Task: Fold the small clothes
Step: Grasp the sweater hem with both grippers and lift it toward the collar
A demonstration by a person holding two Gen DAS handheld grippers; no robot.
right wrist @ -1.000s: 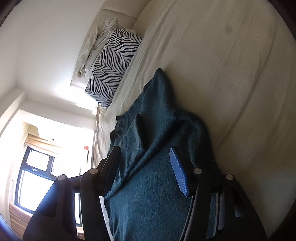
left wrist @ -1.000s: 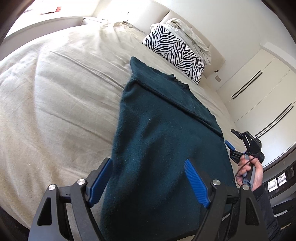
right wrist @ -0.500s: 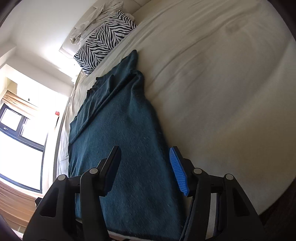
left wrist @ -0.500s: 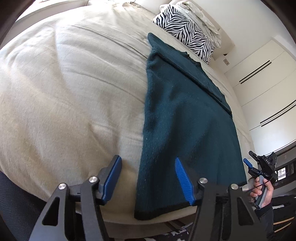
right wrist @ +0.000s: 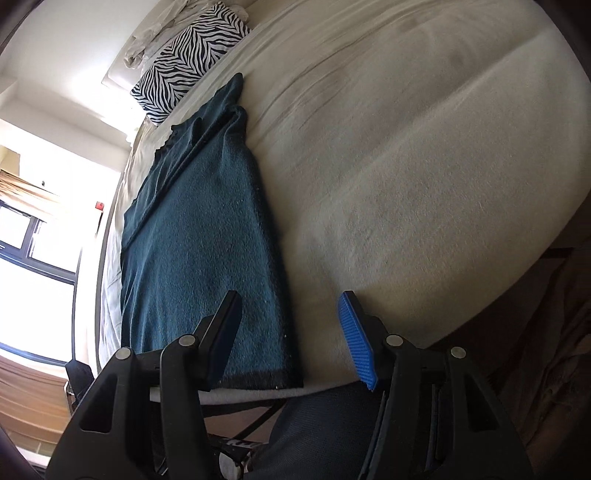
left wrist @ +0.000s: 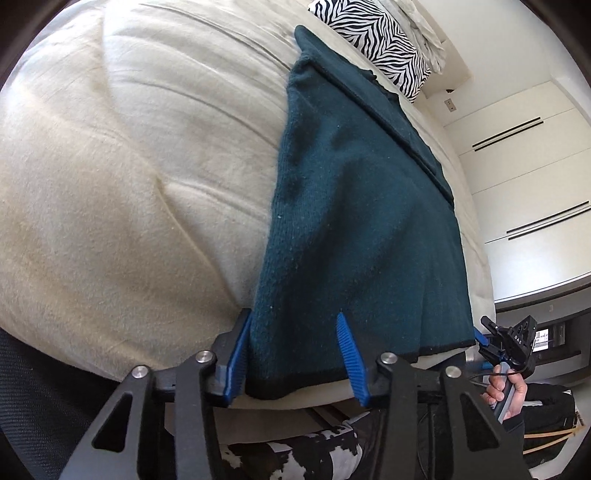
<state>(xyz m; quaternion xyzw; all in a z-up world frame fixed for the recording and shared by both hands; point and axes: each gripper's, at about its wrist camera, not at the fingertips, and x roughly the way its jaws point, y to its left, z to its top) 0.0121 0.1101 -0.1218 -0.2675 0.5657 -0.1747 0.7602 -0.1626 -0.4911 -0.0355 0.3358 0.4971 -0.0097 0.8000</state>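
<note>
A dark teal knit garment (left wrist: 362, 192) lies lengthwise on the cream bed (left wrist: 129, 184), its sides folded in and its dark-banded hem at the near bed edge. It also shows in the right wrist view (right wrist: 199, 240). My left gripper (left wrist: 295, 350) is open, its jaws astride the hem's left corner. My right gripper (right wrist: 291, 339) is open over the hem's right corner; it also shows in the left wrist view (left wrist: 498, 343), held in a hand.
A zebra-print pillow (left wrist: 376, 40) and a crumpled white cloth (right wrist: 155, 33) lie at the head of the bed. White wardrobe doors (left wrist: 528, 166) stand on the right, a window (right wrist: 33, 240) on the left. A dark chair (left wrist: 37, 398) sits below the bed edge.
Both grippers have drawn back toward the near bed edge and lowered to the hem corners. The garment now lies flat, its raised folds gone.
</note>
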